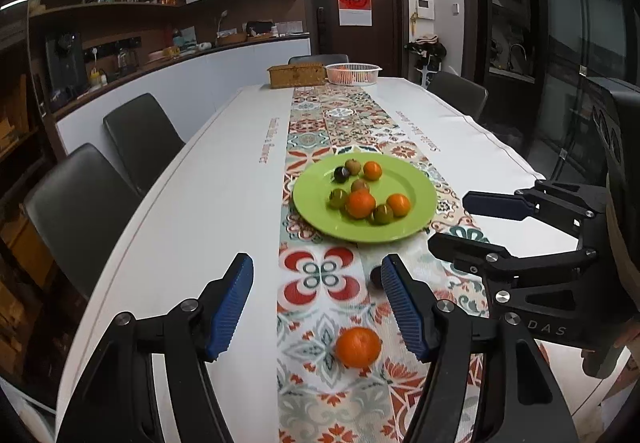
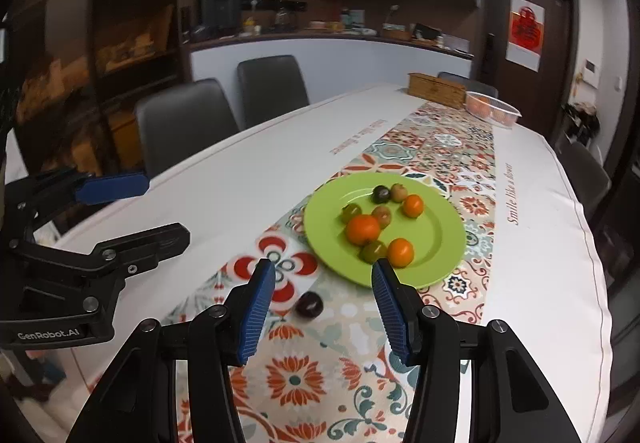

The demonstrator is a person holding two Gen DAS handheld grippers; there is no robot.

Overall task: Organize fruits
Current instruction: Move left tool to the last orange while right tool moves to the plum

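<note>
Patterned runner on the bench carries a loose mandarin and dark plum short of the green plate; both round fruits may roll if nudged by the half-open, empty left gripper or right gripper.

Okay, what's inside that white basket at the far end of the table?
Orange fruit shows through the slotted wall of the white basket, beside the wooden box. How many pieces, and what lies at the bottom, is hidden by the wall and distance.
</note>
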